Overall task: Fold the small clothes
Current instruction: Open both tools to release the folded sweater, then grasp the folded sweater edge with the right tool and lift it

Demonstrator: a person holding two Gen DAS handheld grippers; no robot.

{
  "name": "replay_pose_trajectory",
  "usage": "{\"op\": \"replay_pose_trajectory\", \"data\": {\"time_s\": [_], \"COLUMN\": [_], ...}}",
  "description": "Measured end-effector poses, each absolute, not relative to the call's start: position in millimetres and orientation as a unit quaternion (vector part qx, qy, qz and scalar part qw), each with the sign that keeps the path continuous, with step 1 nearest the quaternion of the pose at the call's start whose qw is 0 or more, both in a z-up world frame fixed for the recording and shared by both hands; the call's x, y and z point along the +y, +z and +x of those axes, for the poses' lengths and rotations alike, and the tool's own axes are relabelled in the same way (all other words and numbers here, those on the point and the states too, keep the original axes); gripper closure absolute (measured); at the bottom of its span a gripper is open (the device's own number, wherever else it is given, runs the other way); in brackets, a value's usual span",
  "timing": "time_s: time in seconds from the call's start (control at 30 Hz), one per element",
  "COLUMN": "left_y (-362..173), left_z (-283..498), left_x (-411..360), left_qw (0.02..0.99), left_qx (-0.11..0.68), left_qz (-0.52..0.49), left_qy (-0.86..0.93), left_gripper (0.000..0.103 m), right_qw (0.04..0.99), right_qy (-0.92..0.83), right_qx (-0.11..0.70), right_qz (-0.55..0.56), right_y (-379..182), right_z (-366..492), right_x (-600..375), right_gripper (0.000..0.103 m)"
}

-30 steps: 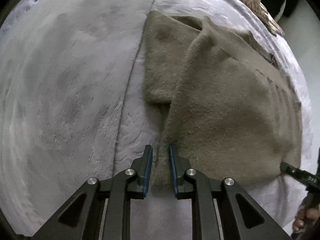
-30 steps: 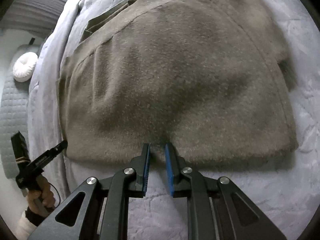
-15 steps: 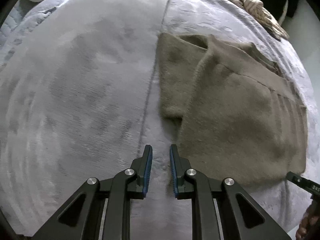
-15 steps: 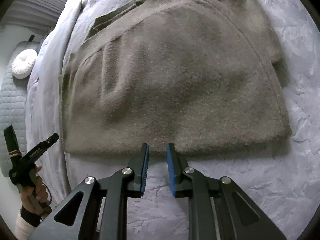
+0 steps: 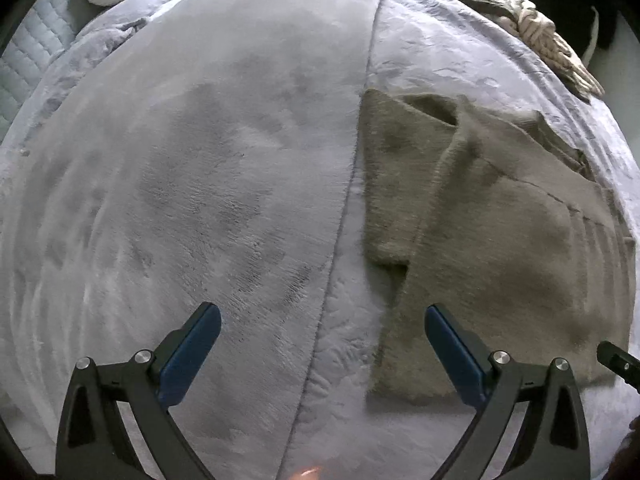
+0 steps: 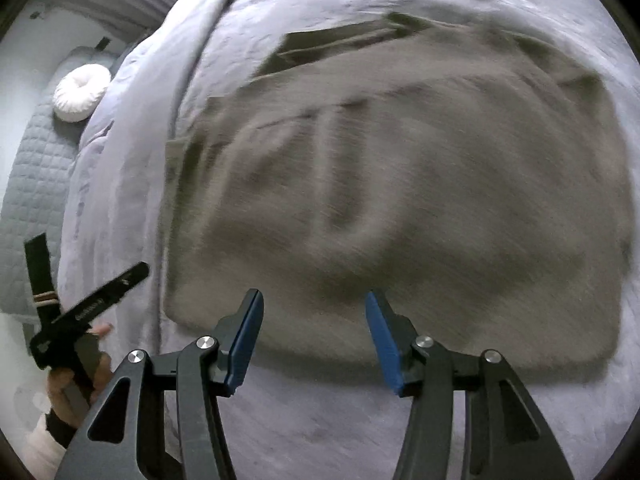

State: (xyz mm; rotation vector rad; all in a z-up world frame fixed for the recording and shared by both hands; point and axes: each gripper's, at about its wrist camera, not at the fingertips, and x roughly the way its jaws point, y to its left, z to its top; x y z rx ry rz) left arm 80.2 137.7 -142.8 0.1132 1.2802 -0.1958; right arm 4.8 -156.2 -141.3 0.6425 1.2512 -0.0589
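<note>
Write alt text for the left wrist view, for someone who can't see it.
A brown sweater lies partly folded on a grey blanket. The left hand-held gripper hovers above its near edge, jaws opening with nothing between them.

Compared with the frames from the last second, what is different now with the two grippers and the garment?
Both grippers have let go and drawn back: the left gripper stands wide open and the right gripper is opening, nothing between either's jaws. The fuzzy olive-brown knitted top stays folded flat on the grey plush bedspread.
</note>
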Motion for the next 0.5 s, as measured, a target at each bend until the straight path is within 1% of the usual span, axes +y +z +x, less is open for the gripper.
{"op": "replay_pose_trajectory", "data": {"time_s": [0.27,0.3,0.33,0.4,0.43,0.5], "left_y": [-145.8,-145.5,-144.9,-145.9,-145.0,-144.7], "left_z": [101.0,102.5,103.7,102.3,102.8,103.2], "left_x": [149.9,153.8,158.1,167.0,172.1,176.8], "left_qw": [0.795,0.796,0.796,0.797,0.798,0.8], "left_qx": [0.598,0.598,0.598,0.598,0.597,0.596], "left_qz": [0.04,0.036,0.032,0.021,0.014,0.0], "left_qy": [-0.091,-0.091,-0.089,-0.081,-0.077,-0.068], "left_gripper": [0.001,0.001,0.001,0.001,0.001,0.001], "right_qw": [0.785,0.786,0.786,0.789,0.79,0.792], "right_qy": [0.031,0.038,0.042,0.048,0.047,0.04], "right_qx": [0.564,0.562,0.56,0.555,0.553,0.551], "right_qz": [0.255,0.255,0.257,0.259,0.259,0.259], "right_y": [-146.4,-148.9,-150.2,-153.6,-155.9,-160.3], "right_z": [100.6,113.3,121.3,137.5,145.3,157.2], "right_x": [-110.1,-103.6,-99.9,-91.7,-87.9,-81.8], "right_gripper": [0.046,0.047,0.051,0.085,0.091,0.093]}}
